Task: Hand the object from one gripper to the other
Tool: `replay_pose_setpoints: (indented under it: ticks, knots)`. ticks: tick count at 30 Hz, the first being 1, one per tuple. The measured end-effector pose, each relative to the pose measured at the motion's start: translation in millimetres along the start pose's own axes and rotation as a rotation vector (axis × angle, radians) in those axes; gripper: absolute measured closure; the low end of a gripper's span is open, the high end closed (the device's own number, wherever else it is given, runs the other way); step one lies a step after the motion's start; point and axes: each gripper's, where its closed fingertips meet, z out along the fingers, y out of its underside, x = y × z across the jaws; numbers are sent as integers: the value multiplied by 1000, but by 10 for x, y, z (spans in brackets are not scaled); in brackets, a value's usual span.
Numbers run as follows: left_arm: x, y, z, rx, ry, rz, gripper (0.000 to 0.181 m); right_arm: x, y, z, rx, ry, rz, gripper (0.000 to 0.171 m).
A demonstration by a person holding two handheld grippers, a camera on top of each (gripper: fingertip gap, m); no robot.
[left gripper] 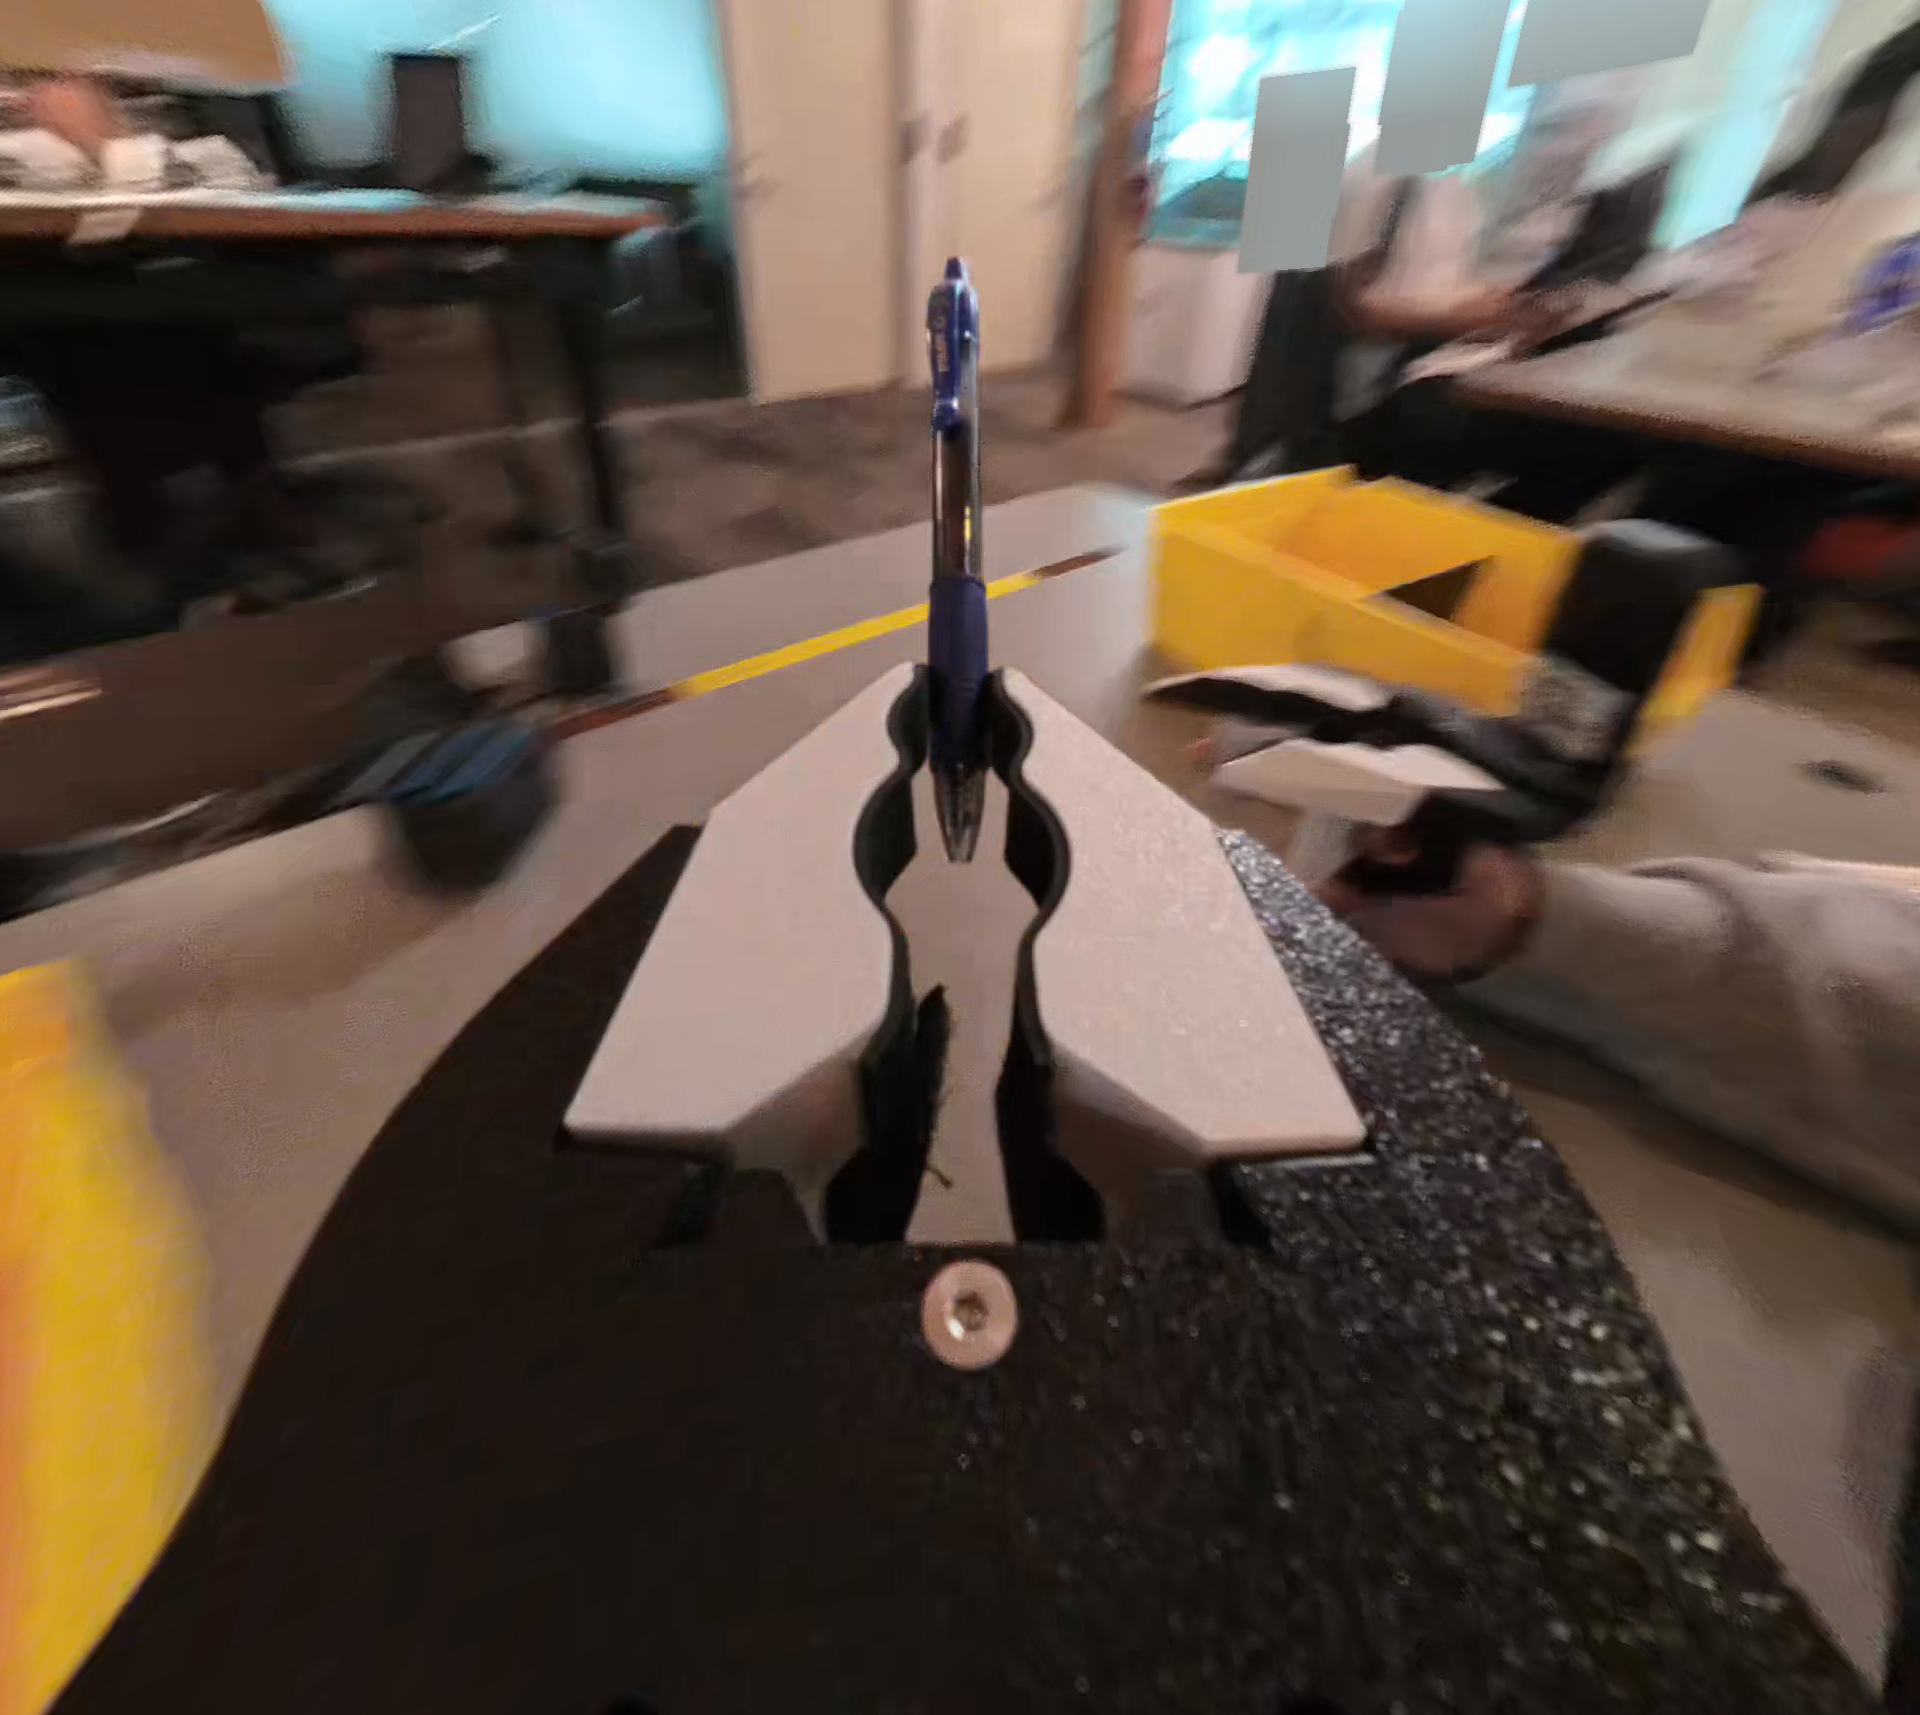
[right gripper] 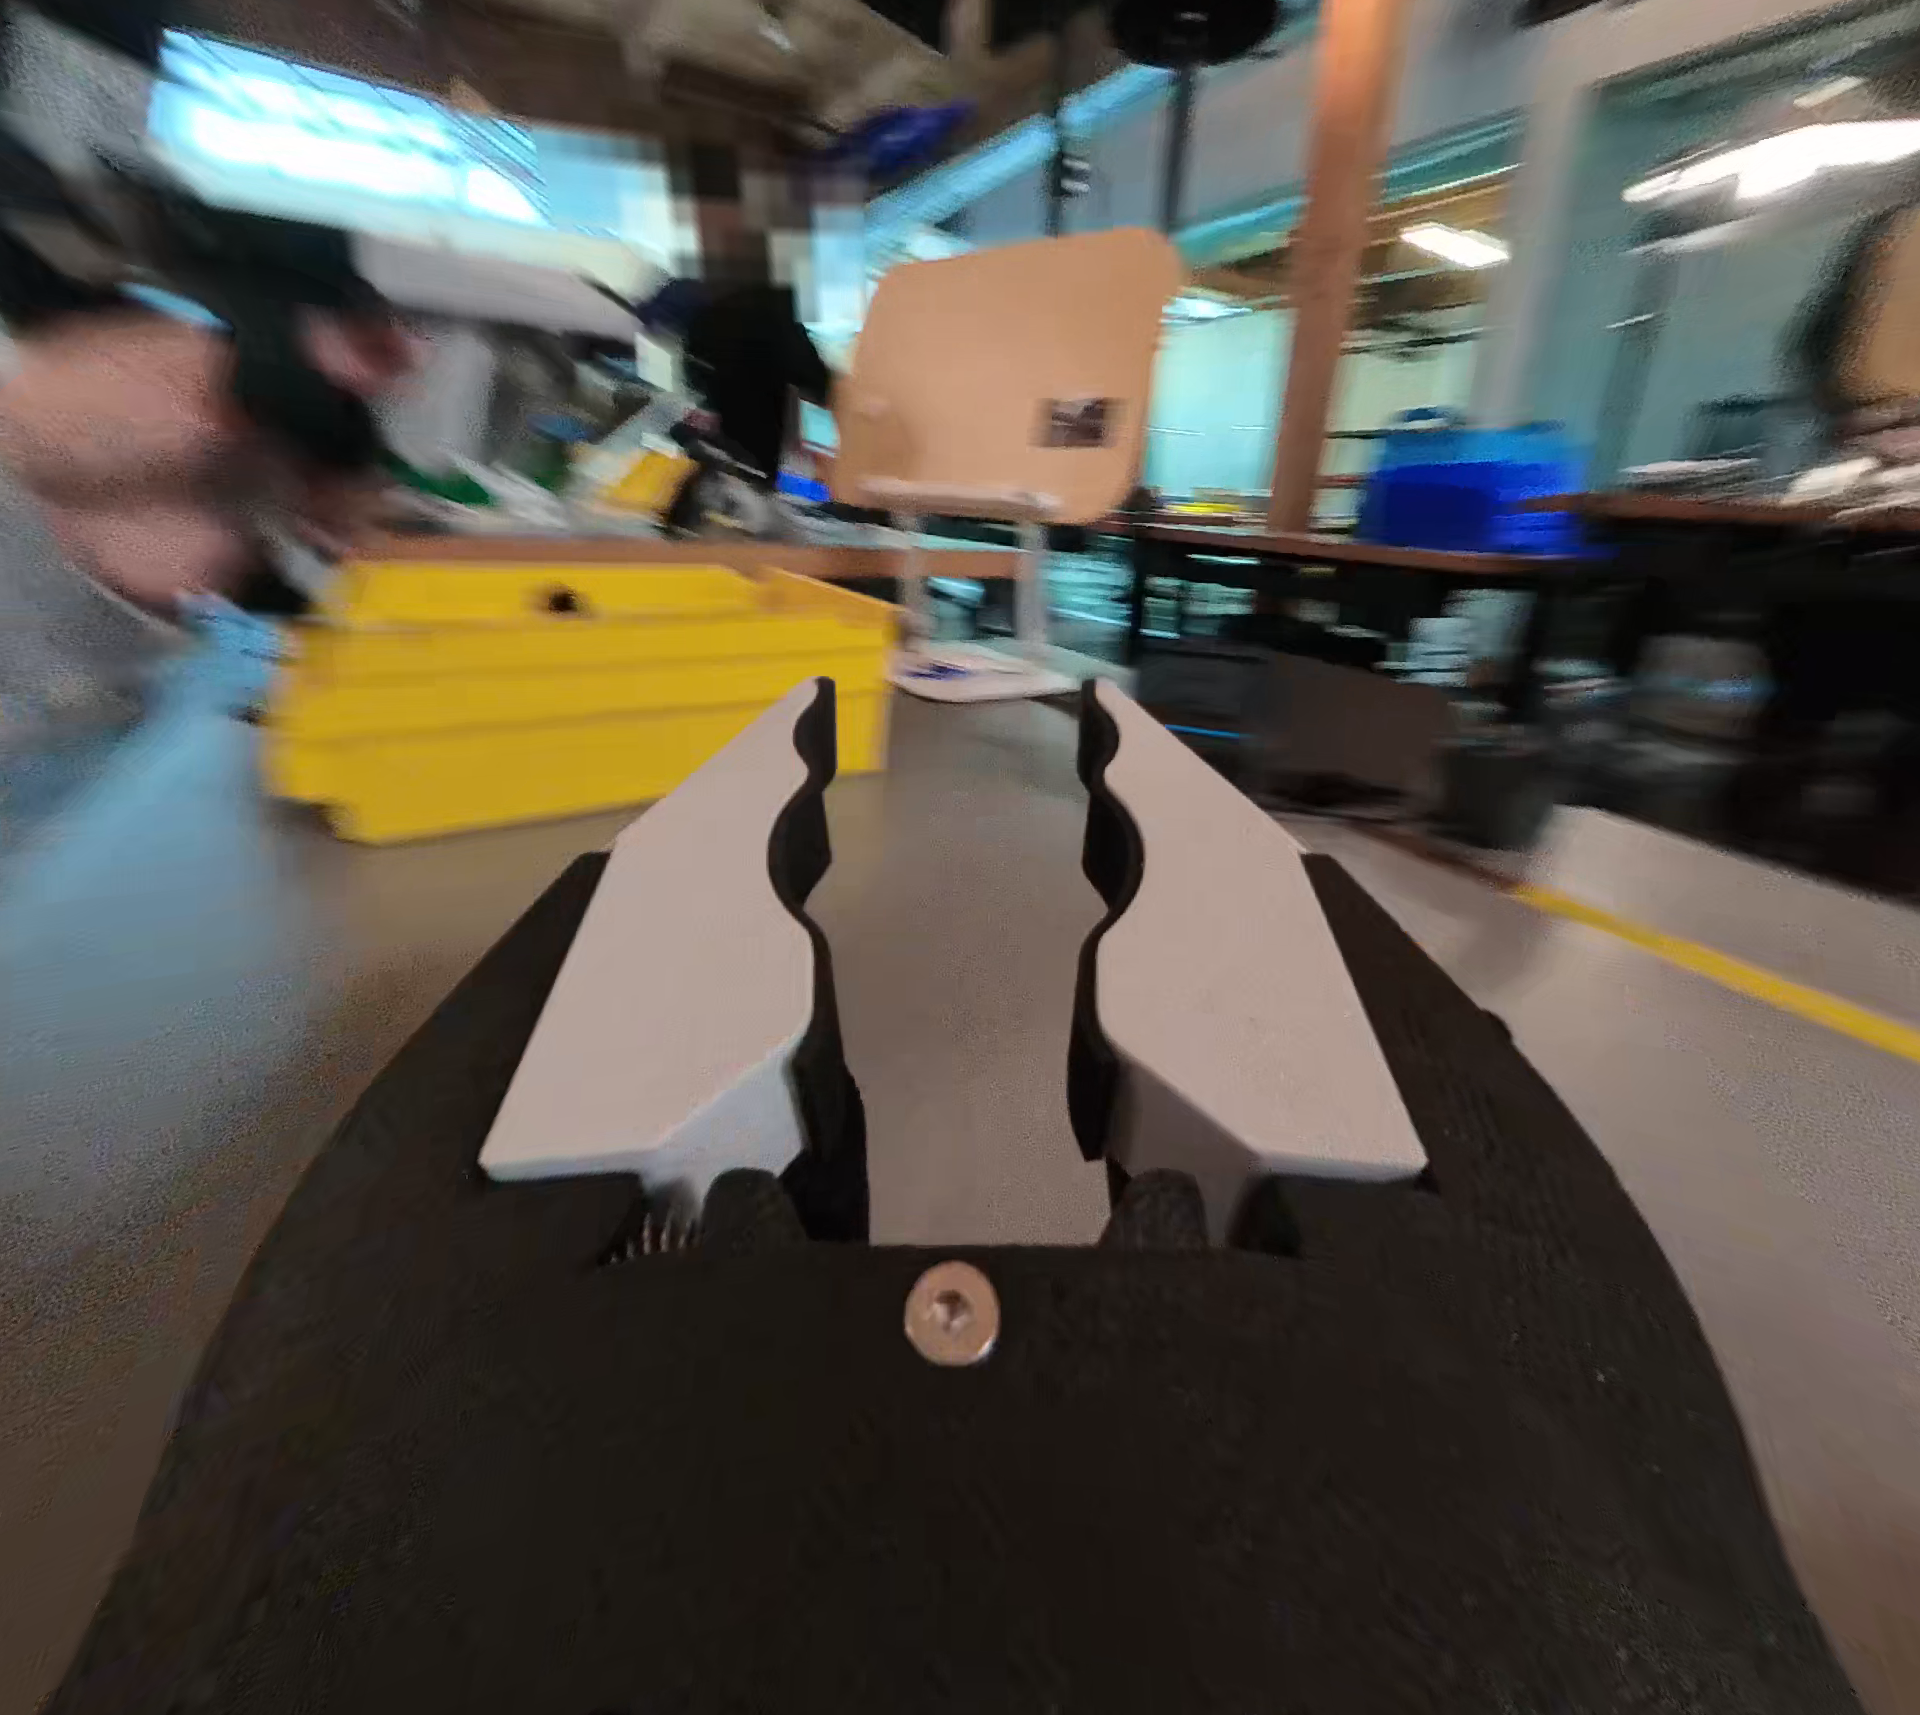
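A blue pen [left gripper: 956, 512] stands upright in the left wrist view, clamped at its rubber grip between the tips of my left gripper [left gripper: 958, 689], its point down between the fingers. The left gripper is shut on it. My right gripper also shows in that view, blurred, at the right [left gripper: 1351, 730], held by a hand [left gripper: 1455, 907] in a grey sleeve, beside and apart from the pen. In the right wrist view my right gripper [right gripper: 956, 709] is open and empty, its pale fingers [right gripper: 686, 938] well apart. The pen is not in that view.
A yellow box [left gripper: 1340, 585] sits on the grey table [left gripper: 1049, 543]; it also shows in the right wrist view [right gripper: 561, 689]. A yellow line [right gripper: 1704, 969] runs across the surface. A tan board on a stand [right gripper: 997, 377], work tables and blurred people stand behind.
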Motion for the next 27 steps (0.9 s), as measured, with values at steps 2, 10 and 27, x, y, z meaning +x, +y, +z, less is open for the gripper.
replay_pose_setpoints:
  ticks: [2, 10, 27]
  knots:
    - [450, 77, 241, 161, 229, -92, 173, -127, -81, -13, 33, -144, 207, 128]
    - [995, 630, 748, 232, 453, -202, 173, -1, -335, -180, 181, -352, 663, 136]
    - [723, 760, 763, 210, 233, -97, 105, 186, 37, -107, -163, 87, -367, 163]
